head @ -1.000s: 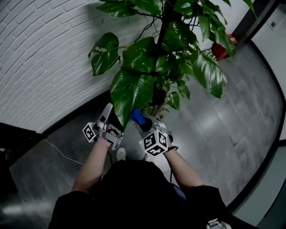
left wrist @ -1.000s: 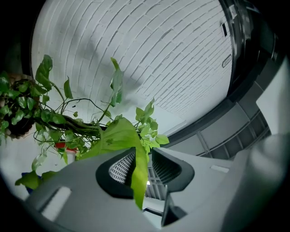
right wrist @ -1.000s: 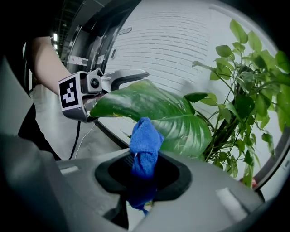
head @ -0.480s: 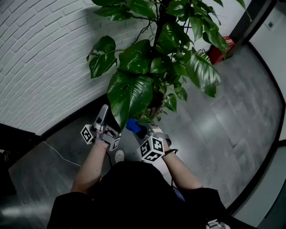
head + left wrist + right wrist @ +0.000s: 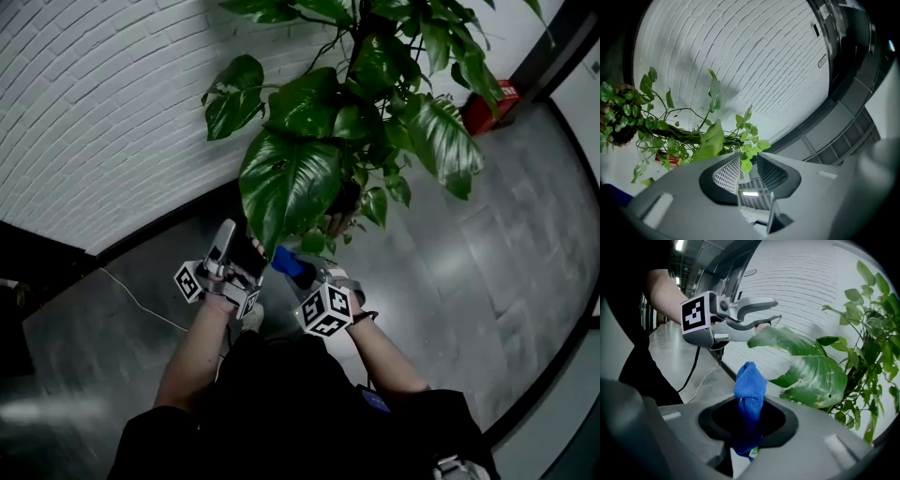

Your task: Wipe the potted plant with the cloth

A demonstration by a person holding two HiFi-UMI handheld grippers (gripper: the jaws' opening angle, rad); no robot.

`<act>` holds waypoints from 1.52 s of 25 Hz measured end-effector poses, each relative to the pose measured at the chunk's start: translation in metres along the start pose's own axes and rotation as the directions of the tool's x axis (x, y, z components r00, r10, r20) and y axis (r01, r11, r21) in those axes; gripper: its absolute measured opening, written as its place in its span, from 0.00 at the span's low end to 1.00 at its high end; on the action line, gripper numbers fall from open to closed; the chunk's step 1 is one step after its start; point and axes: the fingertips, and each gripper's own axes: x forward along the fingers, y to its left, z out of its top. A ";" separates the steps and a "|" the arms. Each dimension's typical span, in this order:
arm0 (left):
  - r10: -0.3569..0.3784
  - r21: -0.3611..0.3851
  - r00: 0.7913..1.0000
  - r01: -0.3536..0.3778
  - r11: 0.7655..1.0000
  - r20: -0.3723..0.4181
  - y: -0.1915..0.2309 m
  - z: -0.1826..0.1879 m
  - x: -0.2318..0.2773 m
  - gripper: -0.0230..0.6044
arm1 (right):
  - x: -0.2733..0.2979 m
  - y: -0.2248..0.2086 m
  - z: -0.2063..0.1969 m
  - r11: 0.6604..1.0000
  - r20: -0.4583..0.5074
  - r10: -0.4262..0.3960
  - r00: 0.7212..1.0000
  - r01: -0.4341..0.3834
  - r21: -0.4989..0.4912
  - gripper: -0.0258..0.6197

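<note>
One cloth [image 5: 749, 383] gripped by right claw [image 5: 749, 420]; left claw [image 5: 748, 169] narrowly apart beside one plant [image 5: 291, 178].

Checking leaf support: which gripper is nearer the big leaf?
Left. The left gripper sits at the tip of the big leaf; the right gripper, holding the cloth, just short.

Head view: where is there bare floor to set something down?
Free: grey floor right of the plant, to the dark kerb; the strip by the brick wall, crossed by a cable. Crowded: under the big leaf, at the left gripper and right gripper.
</note>
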 end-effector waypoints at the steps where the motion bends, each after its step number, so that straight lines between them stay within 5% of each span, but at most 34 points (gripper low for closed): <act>1: -0.003 0.000 1.000 0.003 1.000 -0.002 -0.003 0.001 -0.003 0.19 | 0.001 0.004 0.000 1.000 -0.004 0.002 1.000 -0.002 0.006 0.20; 7: 0.016 -0.018 0.998 -0.017 1.000 -0.055 -0.017 0.022 -0.029 0.19 | 0.003 0.030 0.017 0.998 -0.030 -0.047 0.998 0.049 0.050 0.20; 10: 0.065 0.057 0.989 -0.058 0.997 -0.134 -0.034 0.044 -0.048 0.19 | 0.000 0.038 0.035 0.984 -0.030 -0.120 0.992 0.123 0.126 0.20; 14: 0.173 0.227 0.948 -0.113 0.967 -0.266 -0.047 0.073 -0.066 0.19 | -0.003 0.037 0.065 0.935 -0.018 -0.249 0.968 0.245 0.257 0.20; 17: 0.259 0.365 0.891 -0.116 0.924 -0.372 -0.053 0.078 -0.070 0.19 | -0.005 0.032 0.090 0.891 0.000 -0.353 0.935 0.337 0.304 0.20; 19: 0.344 0.466 0.835 -0.121 0.876 -0.430 -0.053 0.076 -0.075 0.19 | -0.010 0.031 0.105 0.861 0.011 -0.410 0.912 0.383 0.334 0.20; 21: 0.462 0.585 0.759 -0.132 0.800 -0.460 -0.051 0.071 -0.083 0.19 | -0.020 0.033 0.119 0.830 0.032 -0.446 0.894 0.401 0.388 0.20; 24: 0.625 0.775 0.644 -0.079 0.628 -0.441 -0.050 0.067 -0.087 0.19 | -0.041 0.026 0.132 0.761 0.070 -0.507 0.859 0.408 0.505 0.20; 26: 0.677 0.862 0.616 0.008 0.507 -0.403 -0.058 0.067 -0.086 0.19 | -0.058 0.020 0.137 0.696 0.103 -0.557 0.824 0.396 0.599 0.20; 28: 0.672 0.901 0.637 0.087 0.424 -0.378 -0.075 0.066 -0.084 0.19 | -0.077 0.018 0.139 0.642 0.135 -0.605 0.785 0.380 0.666 0.20; 31: 0.643 0.930 0.686 0.140 0.340 -0.339 -0.100 0.067 -0.083 0.19 | -0.099 0.019 0.139 0.609 0.166 -0.651 0.741 0.379 0.697 0.20; 35: 0.606 0.950 0.748 0.107 0.294 -0.271 -0.121 0.076 -0.081 0.13 | -0.113 0.020 0.146 0.642 0.223 -0.655 0.722 0.376 0.668 0.20; 38: 0.603 0.962 0.759 0.112 0.251 -0.246 -0.132 0.072 -0.080 0.12 | -0.126 0.023 0.155 0.667 0.284 -0.652 0.703 0.354 0.655 0.20</act>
